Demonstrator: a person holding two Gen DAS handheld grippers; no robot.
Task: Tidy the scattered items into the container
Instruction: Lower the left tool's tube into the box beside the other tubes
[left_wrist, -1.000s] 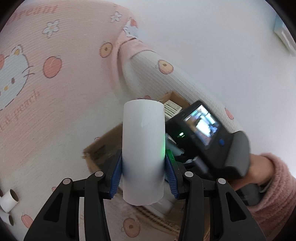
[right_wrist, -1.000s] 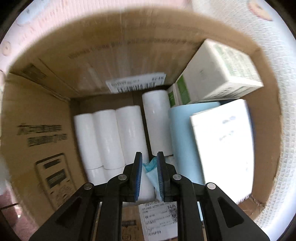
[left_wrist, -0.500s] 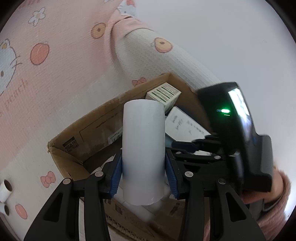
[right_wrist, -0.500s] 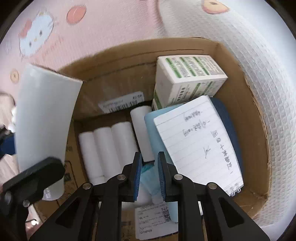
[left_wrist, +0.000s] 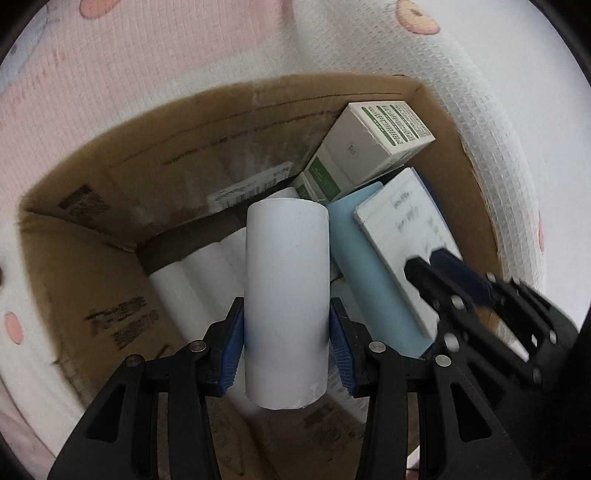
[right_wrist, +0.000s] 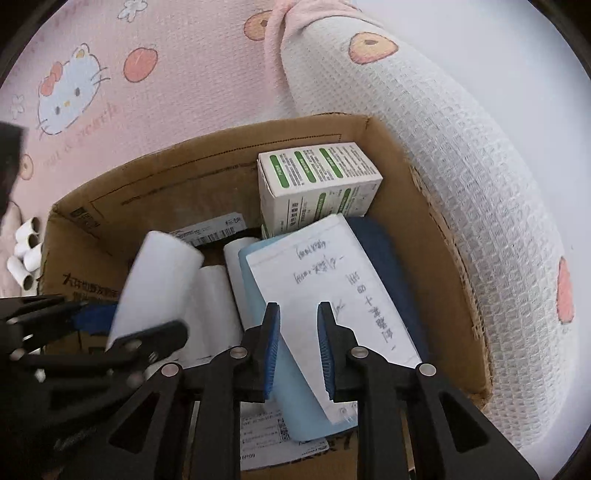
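White paper roll (left_wrist: 286, 295) clamped in left gripper (left_wrist: 287, 345) above cardboard box (left_wrist: 74, 280); right gripper (right_wrist: 297, 345) empty, jaws parted.

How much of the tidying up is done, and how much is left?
Done: the brown cardboard box already holds white paper rolls, a green-and-white carton, a handwritten white notepad and a light blue pad.

In hand: the left gripper holds a tall white paper roll above the box. The right gripper is open with nothing in it.

Left: small cardboard-core rolls lie outside on the pink blanket.
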